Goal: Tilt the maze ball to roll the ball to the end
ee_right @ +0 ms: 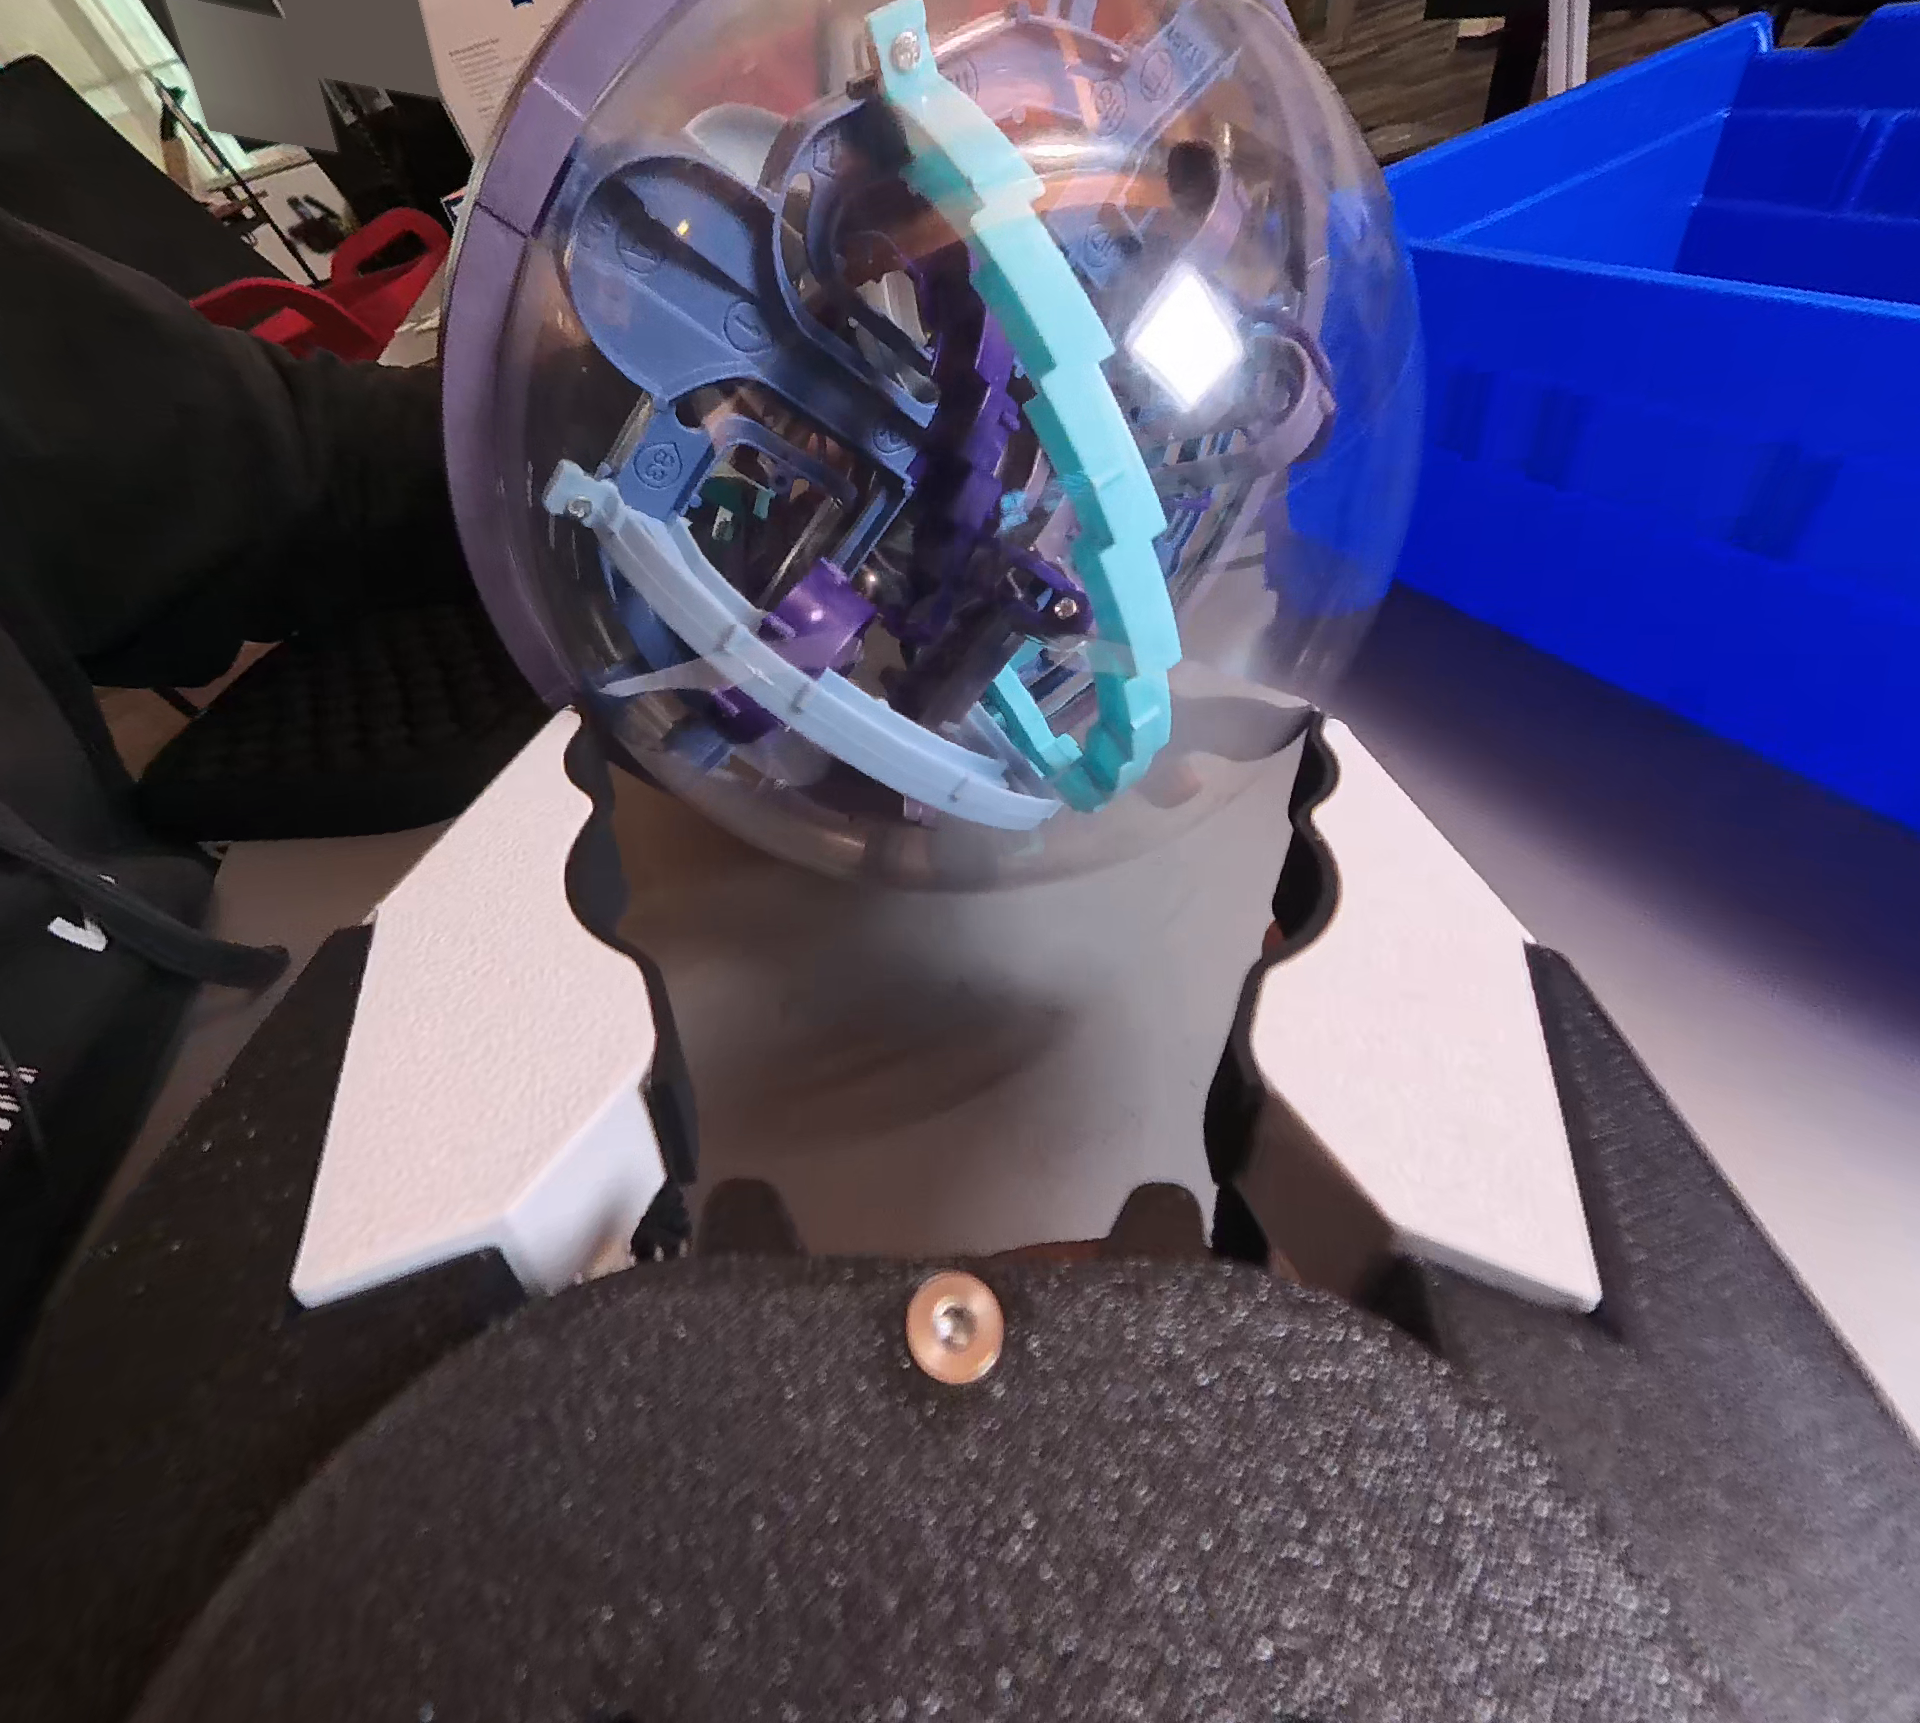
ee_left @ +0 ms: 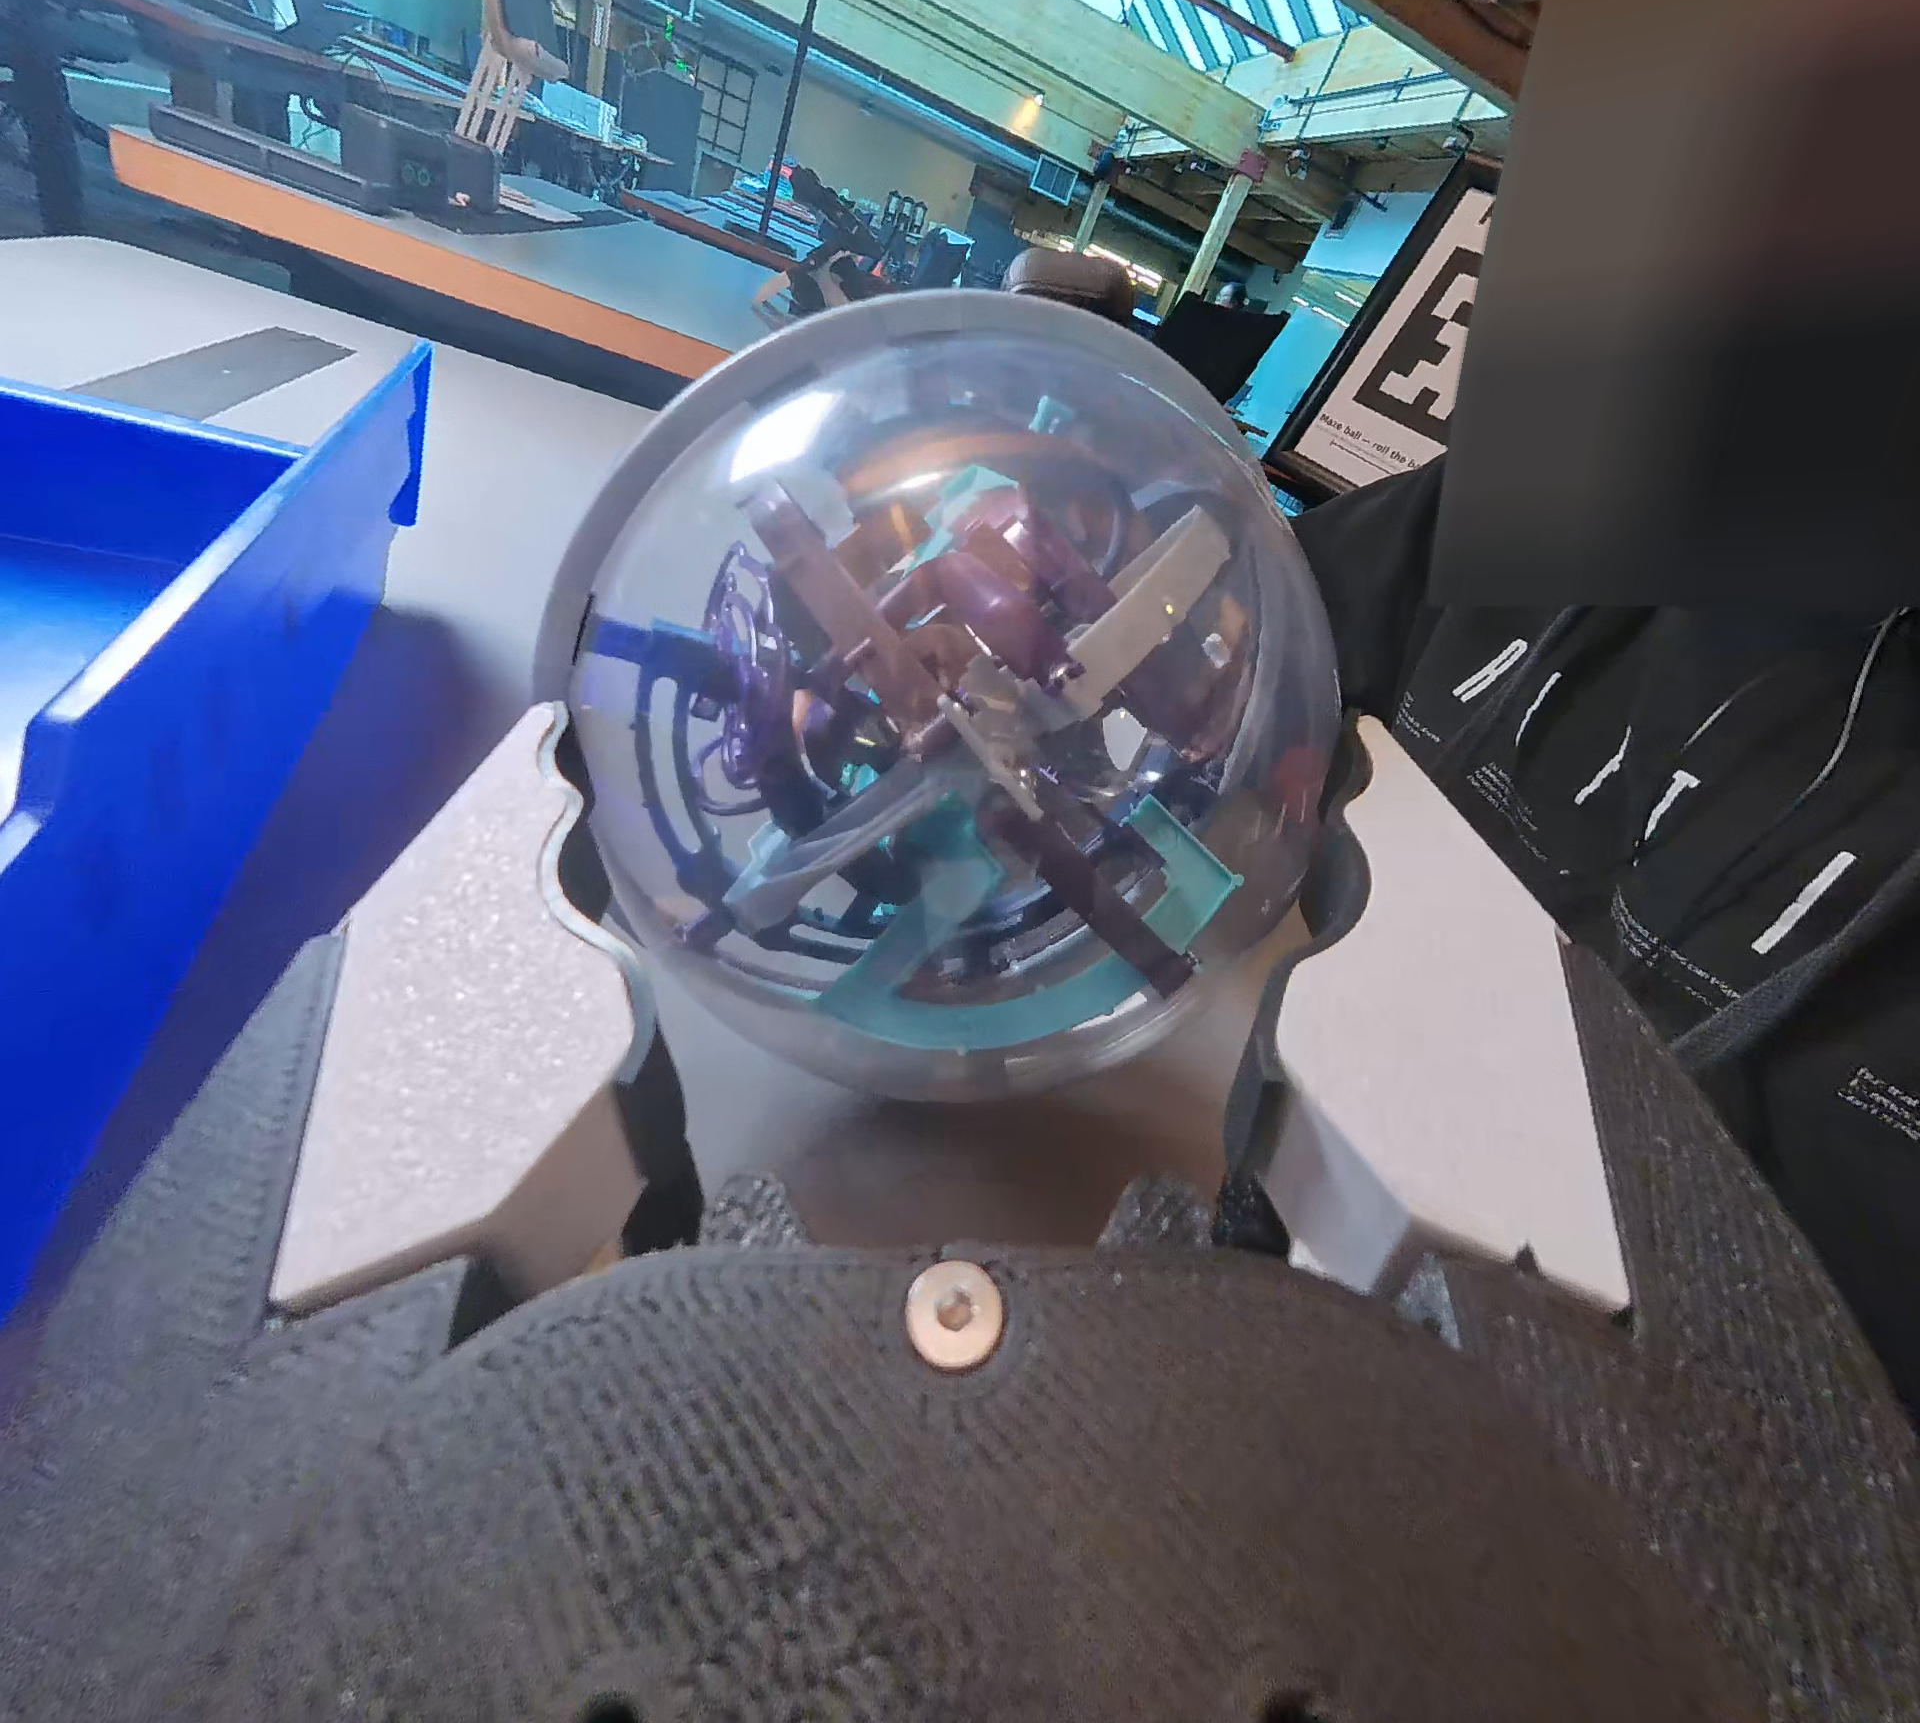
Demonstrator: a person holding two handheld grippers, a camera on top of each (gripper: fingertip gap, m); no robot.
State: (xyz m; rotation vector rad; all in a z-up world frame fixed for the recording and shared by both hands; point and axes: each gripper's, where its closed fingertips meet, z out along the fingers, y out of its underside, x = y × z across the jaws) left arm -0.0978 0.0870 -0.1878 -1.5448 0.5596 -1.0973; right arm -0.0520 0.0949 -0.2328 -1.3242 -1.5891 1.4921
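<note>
1. The maze ball point(ee_left: 930, 697), a clear hard-shelled sphere with a grey seam band and coloured tracks inside, is sitting between the two grippers just above the pale worktop point(ee_left: 499, 468); whether it is touching the worktop cannot be told.
2. The small rolling ball inside cannot be picked out with certainty among the tracks.
3. The left gripper point(ee_left: 951, 826) is holding its fingers point(ee_left: 468, 925) spread wide, cradling the sphere's lower sides; the wavy pads appear to be touching the shell.
4. The right gripper point(ee_right: 945, 800) is doing the same from the opposite side, its fingers point(ee_right: 488, 977) spread wide under the maze ball point(ee_right: 935, 343).
5. The shell is likely light, rigid and slippery, so holding it low on opposite sides, clear of the seam, should be steadiest for slow tilting.
6. A blue bin point(ee_left: 197, 634) is standing beside it, and a person's dark sleeve point(ee_right: 208, 447) is showing nearby.
</note>
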